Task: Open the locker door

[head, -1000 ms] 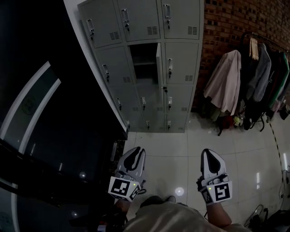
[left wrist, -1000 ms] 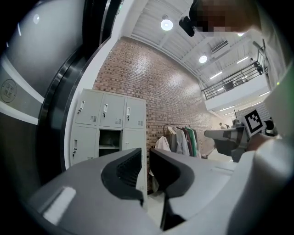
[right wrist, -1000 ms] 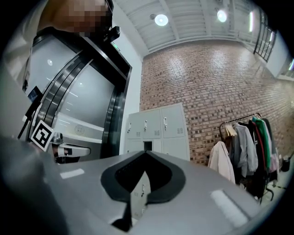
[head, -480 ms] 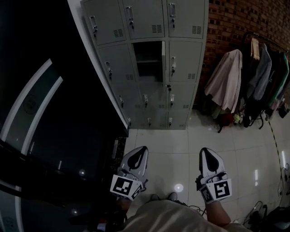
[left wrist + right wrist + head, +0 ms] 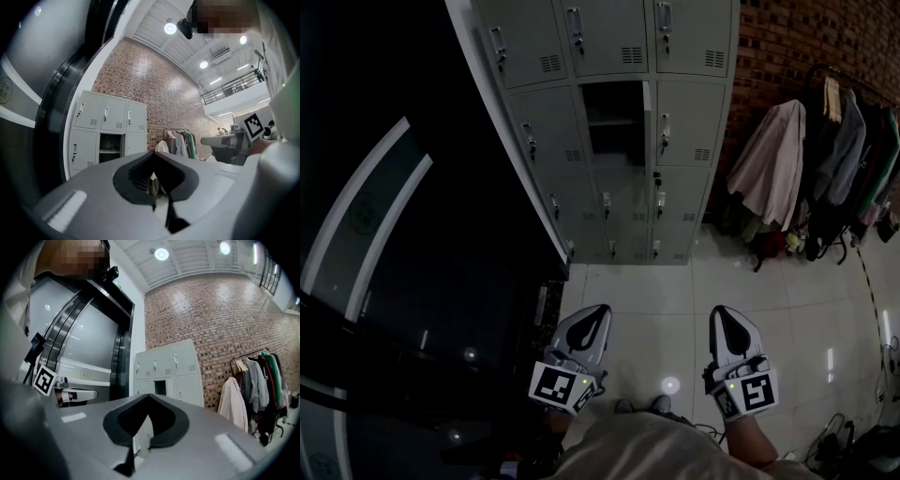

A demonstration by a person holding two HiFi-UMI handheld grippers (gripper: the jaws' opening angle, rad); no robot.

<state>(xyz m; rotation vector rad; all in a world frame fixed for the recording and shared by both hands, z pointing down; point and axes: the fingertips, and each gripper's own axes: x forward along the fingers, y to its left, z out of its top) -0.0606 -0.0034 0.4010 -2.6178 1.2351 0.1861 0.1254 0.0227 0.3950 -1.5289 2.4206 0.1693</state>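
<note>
I have both tools held low over the tiled floor [image 5: 652,305], near me and well apart from the lockers [image 5: 698,131], which stand at the far side against a brick wall [image 5: 787,42]. The left tool [image 5: 599,313] points toward the far side, and in its own view its jaws [image 5: 153,158] are pressed together at the tips with nothing between them; through the dark hollow behind the tips I only see a scrap of the background. The right tool [image 5: 720,316] sits level with it, to the right, and its own view shows the same: jaws [image 5: 149,397] narrowed right down, tips meeting, holding nothing. The locker door [image 5: 647,119] is in the middle column, second row from the top in my head view, and it stands swung out on its right edge, so I see it almost edge-on. Beside it the open compartment [image 5: 612,127] is dark inside, with a shelf across it. The other doors around it are closed, each with a small handle. To the right of the lockers a rack of coats [image 5: 834,169] hangs along the brick wall, the nearest one a pale pinkish coat [image 5: 773,164]. On the left a dark glass wall [image 5: 384,244] with pale curved bands runs from near me to the lockers.
</note>
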